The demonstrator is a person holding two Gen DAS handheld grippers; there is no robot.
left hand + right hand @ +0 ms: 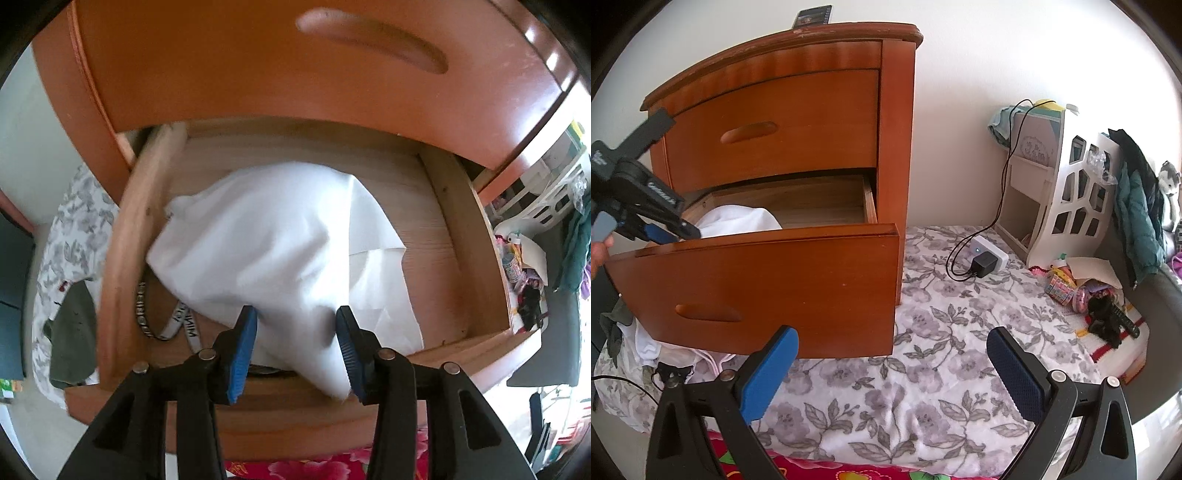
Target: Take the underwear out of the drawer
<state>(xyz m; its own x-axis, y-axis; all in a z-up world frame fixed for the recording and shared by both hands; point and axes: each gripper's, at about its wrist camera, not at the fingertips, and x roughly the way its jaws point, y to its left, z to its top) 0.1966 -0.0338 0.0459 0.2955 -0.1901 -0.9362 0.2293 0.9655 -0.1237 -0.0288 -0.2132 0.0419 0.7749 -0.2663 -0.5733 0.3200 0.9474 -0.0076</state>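
L gripper (295,328) jaws apart w/ white underwear (273,240) between the blue pads, cloth lying in open bottom drawer (118,236), printed waistband (184,321) at 8 o'clock. R gripper (892,363) jaws wide apart, empty, over floral blanket (923,369); nightstand (798,110) at 11 o'clock.

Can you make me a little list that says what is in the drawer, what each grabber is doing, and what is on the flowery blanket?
drawer: lower orange-brown wooden drawer pulled out, upper one closed
inside: crumpled white cloth; black-and-white lettered strap beside it
left gripper: reaching into the drawer, blue pads either side of the white cloth, not clearly pinching it
right gripper: open, empty, over the grey floral blanket
on blanket: black charger plug in a white socket block
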